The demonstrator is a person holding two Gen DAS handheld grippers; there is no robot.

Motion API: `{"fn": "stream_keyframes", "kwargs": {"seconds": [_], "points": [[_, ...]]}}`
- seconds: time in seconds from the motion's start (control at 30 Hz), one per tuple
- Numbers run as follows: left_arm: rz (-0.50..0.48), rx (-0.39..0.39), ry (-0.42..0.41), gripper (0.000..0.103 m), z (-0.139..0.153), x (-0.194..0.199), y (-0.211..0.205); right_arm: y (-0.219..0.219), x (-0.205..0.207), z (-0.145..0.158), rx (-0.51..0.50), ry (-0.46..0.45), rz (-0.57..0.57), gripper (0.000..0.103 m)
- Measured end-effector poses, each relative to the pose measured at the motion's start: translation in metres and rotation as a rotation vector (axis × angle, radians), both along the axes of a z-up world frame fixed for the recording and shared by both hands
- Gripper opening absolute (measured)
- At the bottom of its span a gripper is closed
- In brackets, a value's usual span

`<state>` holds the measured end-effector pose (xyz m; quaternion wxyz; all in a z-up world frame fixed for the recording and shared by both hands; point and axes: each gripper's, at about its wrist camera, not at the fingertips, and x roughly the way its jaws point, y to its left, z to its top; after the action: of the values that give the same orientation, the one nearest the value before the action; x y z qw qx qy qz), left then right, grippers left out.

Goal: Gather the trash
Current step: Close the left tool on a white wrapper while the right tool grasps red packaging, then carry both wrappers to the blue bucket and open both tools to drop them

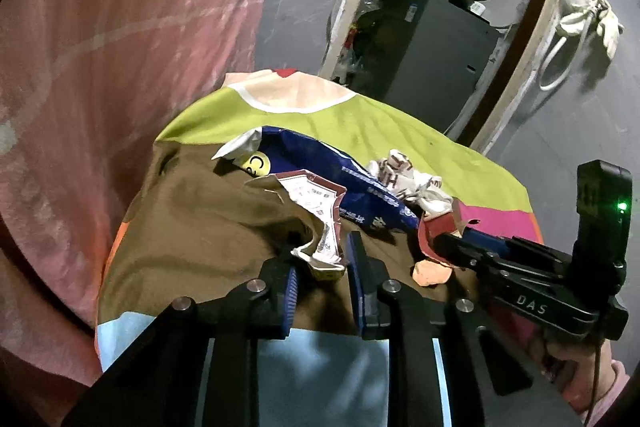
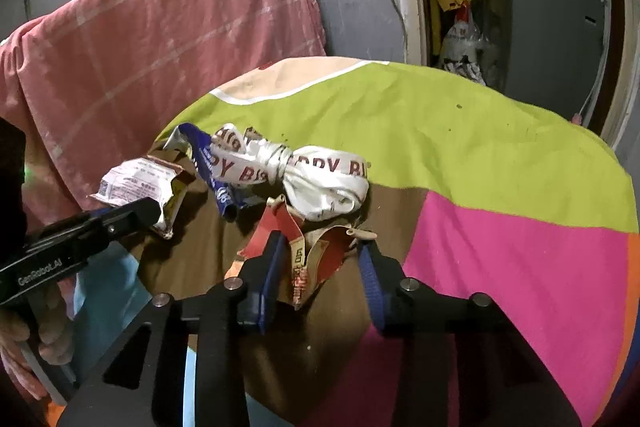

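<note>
Trash lies on a table under a multicoloured cloth (image 2: pixel 480 147). My left gripper (image 1: pixel 324 275) is shut on the lower end of a crumpled white and maroon foil wrapper (image 1: pixel 316 203). The right wrist view shows the left gripper (image 2: pixel 154 211) from the side, its tip on that foil wrapper (image 2: pixel 136 183). My right gripper (image 2: pixel 322 259) is shut on a torn red and tan paper scrap (image 2: pixel 324 255), pads pressing both sides. The left wrist view shows the right gripper (image 1: pixel 436 241) at the red scrap (image 1: pixel 426 231). A blue wrapper (image 2: pixel 204 155) and a knotted white bag with red letters (image 2: pixel 320 183) lie just beyond.
A pink cloth (image 1: pixel 120 27) hangs over something tall to the left of the table. Behind, a doorway opens on a grey cabinet (image 1: pixel 432 47) and clutter. A hand (image 2: pixel 24 331) holds the left gripper's handle. Green and pink cloth stretches to the right.
</note>
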<state>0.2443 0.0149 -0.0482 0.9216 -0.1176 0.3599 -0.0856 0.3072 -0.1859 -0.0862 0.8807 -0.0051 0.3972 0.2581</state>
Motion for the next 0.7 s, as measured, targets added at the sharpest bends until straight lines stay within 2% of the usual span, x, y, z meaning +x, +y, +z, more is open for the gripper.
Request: {"fn": "stream_keyframes", "kwargs": {"seconds": [0.13,0.23,0.47,0.6,0.7], "points": [[-0.001,-0.001,-0.004,0.018,0.0,-0.004,-0.003,0.0,-0.005,-0.001,0.009,0.005,0.016,0.015],[-0.006,-0.005,-0.009,0.018,0.002,-0.007,-0.005,-0.002,-0.011,0.001,0.014,-0.003,0.016,0.009],[-0.038,0.007,-0.06,0.018,0.014,-0.02,-0.017,-0.015,-0.037,0.017,0.07,-0.092,-0.015,0.007],[-0.056,0.016,-0.101,0.018,0.023,-0.028,-0.028,-0.025,-0.06,0.032,0.087,-0.182,-0.03,0.007],[-0.076,0.028,-0.168,0.018,0.035,-0.038,-0.041,-0.039,-0.081,0.05,0.126,-0.271,-0.064,0.007]]}}
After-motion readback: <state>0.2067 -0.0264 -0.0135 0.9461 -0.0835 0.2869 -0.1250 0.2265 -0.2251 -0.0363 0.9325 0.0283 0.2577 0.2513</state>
